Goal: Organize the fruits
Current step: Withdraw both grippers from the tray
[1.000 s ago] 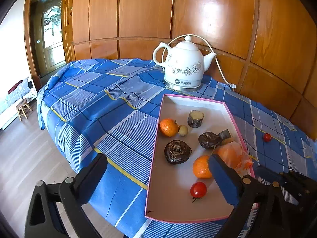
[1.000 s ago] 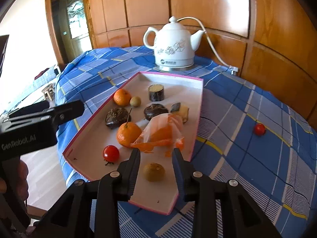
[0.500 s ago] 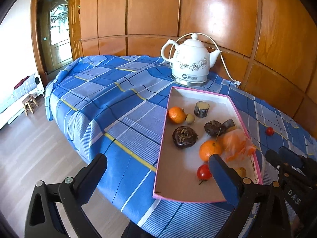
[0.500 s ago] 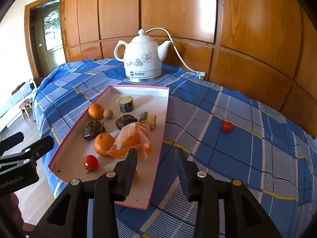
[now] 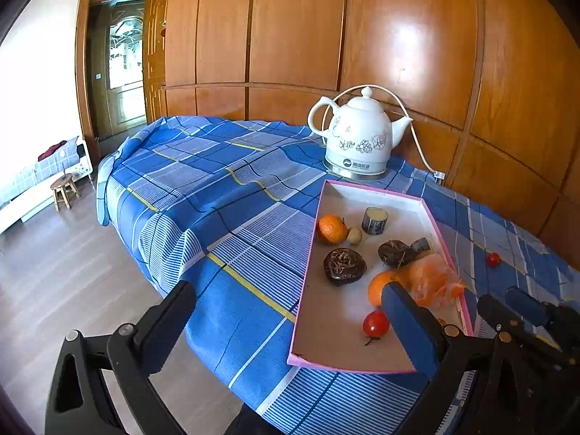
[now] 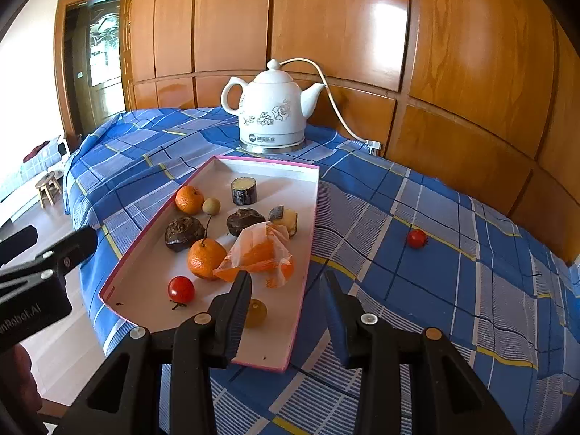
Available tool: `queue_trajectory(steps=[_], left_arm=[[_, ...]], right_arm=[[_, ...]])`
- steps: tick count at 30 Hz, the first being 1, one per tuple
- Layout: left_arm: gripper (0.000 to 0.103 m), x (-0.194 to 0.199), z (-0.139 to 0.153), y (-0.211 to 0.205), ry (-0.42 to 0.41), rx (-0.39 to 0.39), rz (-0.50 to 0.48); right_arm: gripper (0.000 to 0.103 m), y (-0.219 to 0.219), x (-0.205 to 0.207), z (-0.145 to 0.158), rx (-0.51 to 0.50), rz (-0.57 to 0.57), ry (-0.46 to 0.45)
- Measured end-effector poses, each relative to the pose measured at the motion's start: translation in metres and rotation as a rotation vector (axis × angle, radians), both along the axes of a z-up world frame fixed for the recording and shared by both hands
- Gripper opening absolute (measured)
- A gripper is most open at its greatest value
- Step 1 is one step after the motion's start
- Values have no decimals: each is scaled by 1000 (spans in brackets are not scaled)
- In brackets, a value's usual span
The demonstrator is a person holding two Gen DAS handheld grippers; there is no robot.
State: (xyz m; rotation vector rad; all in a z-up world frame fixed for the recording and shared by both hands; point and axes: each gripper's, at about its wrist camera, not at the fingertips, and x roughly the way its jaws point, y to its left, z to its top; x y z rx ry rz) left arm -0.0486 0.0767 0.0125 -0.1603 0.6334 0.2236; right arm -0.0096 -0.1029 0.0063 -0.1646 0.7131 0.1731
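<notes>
Your right claw [image 6: 286, 290] stood partly open and empty, your left claw [image 5: 290, 320] wide and empty; most fruit lay in the pink-rimmed tray [image 6: 313, 217], one cherry tomato [image 6: 417, 238] remained far right on the bench.

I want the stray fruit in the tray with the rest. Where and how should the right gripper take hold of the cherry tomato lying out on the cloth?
Probably from above, closing the right gripper across the cherry tomato at its widest middle. It is small, round and lies alone on the flat cloth, so any side is free.
</notes>
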Motion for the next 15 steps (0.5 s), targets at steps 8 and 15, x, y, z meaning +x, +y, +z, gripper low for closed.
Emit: queue_trajectory(steps=[8,15], left_arm=[[103,-4,3,-6,-20,-2,-36],[103,-4,3,-9,-19,4,-50]], right_arm=[[40,0,-3,5,2,-11,-21],[40,0,-3,3,4,-6,-18]])
